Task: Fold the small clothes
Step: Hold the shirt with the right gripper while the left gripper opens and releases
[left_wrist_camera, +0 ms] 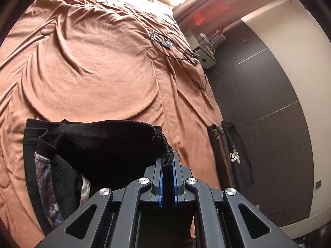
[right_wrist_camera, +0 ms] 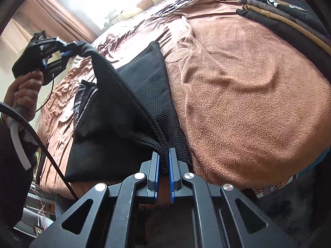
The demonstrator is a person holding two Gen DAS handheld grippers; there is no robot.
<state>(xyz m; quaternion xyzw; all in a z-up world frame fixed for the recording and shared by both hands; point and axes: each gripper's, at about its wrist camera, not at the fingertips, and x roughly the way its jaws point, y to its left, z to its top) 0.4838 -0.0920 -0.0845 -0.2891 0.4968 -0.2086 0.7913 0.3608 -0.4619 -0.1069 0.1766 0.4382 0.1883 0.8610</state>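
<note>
We hold one tool in each hand over a bed covered by a rust-brown fleece blanket (right_wrist_camera: pixel 248 95). The left tool (left_wrist_camera: pixel 167 161) is clamped on the ribbed edge of a black knit garment (left_wrist_camera: pixel 103 144); its blue pads (left_wrist_camera: pixel 160 186) press the fabric from both sides. In the right wrist view the same left tool (right_wrist_camera: pixel 71 48) appears raised at upper left, carried by the person's left hand (right_wrist_camera: pixel 24 91), with the knit edge running taut from it down toward the near edge of the bed. The right tool (right_wrist_camera: pixel 164 165) is closed on the other end of that edge, the cloth pinched between its blue pads (right_wrist_camera: pixel 171 177). The lifted layer of the black knit garment (right_wrist_camera: pixel 124 107) hangs between the two tools, while its lower layer lies flat on the blanket near the front edge of the bed. A patterned purple and grey lining (left_wrist_camera: pixel 44 184) shows inside the opened garment in the left wrist view. We see no container in use; a stack of folded dark clothes (right_wrist_camera: pixel 285 14) rests directly on the blanket at the far right, well apart from the garment. A thin black cable (left_wrist_camera: pixel 186 66) lies on the blanket farther up, and printed pillows (right_wrist_camera: pixel 149 0) sit at the head of the bed by the curtain (right_wrist_camera: pixel 53 14).
</note>
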